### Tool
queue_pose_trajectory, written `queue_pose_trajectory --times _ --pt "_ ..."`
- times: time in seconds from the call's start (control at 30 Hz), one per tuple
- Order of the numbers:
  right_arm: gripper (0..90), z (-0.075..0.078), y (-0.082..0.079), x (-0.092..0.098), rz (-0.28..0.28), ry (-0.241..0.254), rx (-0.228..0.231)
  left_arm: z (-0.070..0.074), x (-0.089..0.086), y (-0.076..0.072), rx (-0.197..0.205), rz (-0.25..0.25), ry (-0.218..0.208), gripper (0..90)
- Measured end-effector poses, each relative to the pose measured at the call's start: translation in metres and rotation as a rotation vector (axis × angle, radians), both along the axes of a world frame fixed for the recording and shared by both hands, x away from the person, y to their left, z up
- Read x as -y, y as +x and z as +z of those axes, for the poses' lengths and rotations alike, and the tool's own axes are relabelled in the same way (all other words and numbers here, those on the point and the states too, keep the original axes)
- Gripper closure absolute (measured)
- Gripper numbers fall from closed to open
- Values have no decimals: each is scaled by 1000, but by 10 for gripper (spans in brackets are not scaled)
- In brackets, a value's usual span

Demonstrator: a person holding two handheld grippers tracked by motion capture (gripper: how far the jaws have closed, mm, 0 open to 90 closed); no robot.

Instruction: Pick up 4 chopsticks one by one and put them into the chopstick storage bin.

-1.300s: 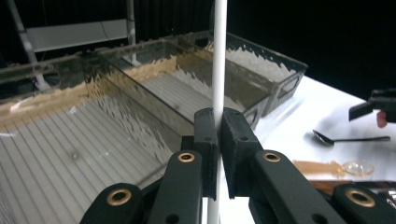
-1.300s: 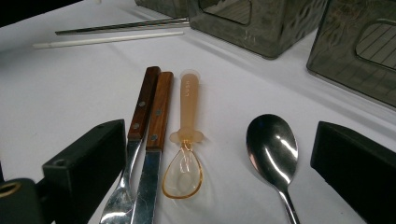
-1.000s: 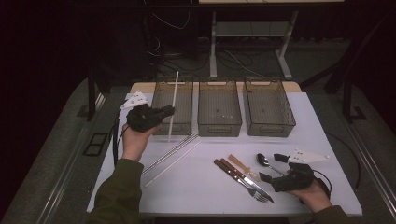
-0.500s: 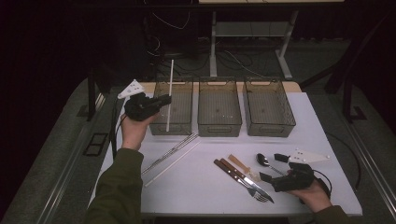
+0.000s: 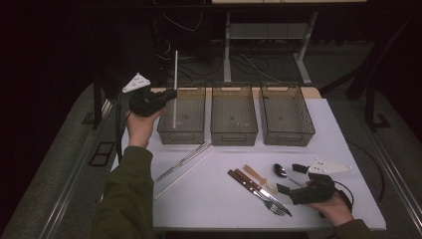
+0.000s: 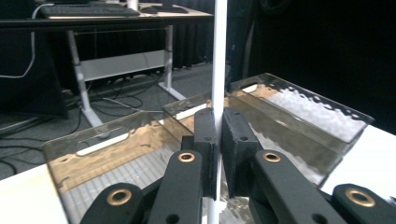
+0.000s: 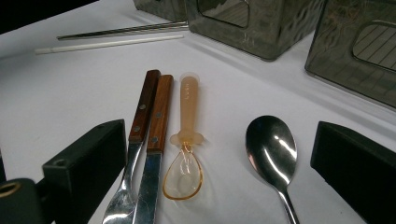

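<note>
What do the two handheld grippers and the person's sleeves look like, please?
Both the left gripper and the right gripper are black, each with two blocky black jaws and a pale grey three-cornered plate on top. Brass-coloured pivot rings show on the left gripper's arms in its own view. A dark cable trails from each. The person's left sleeve is olive green.

1. The high view is dim and grainy; beyond the white table the room falls to near black.
2. Overhead light leaves only soft, faint shadows on the surface.
3. In the left gripper view, the near jaws look slightly soft.
4. In the right gripper view, the metal spoon carries bright glare, and the far bins blur.
</note>
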State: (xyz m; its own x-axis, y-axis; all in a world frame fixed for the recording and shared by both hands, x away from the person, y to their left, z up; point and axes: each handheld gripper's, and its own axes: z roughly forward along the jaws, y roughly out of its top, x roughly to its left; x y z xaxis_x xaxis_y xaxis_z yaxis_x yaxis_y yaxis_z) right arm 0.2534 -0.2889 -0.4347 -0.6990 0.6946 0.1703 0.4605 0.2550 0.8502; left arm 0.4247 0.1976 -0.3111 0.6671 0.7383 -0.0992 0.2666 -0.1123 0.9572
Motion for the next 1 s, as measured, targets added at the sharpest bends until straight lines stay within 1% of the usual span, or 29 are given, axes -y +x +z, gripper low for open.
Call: queue_pose_trajectory --times 0.1,0.13,0.27,0.47,0.57,0.63,0.7,0.77,0.8,0.83,0.9,1.0 --pt "39 0 0 0 1 0 0 -3 -4 5 -6 32 12 848" --pt "39 0 0 0 1 -1 0 -5 -5 7 -8 47 25 848" --pt "39 0 0 0 1 1 1 -12 -9 12 -26 65 57 848" --pt "39 0 0 0 1 1 0 -21 -10 19 -64 97 125 848" --pt "39 0 0 0 0 1 1 -28 -9 20 -83 102 161 848" --pt "39 0 0 0 1 0 1 -33 -9 21 -97 105 167 848" --pt "39 0 0 0 1 1 2 -38 -9 21 -117 110 185 848" --pt "39 0 0 0 1 1 3 -43 -10 22 -133 113 195 848" --pt "38 0 0 0 1 1 2 -45 -11 21 -141 114 195 848" --pt "39 0 0 0 0 1 0 -48 -12 22 -150 107 186 848" --pt "39 0 0 0 1 0 0 -51 -12 22 -160 108 187 848" --pt "39 0 0 0 1 0 0 -57 -11 23 -181 104 216 848"
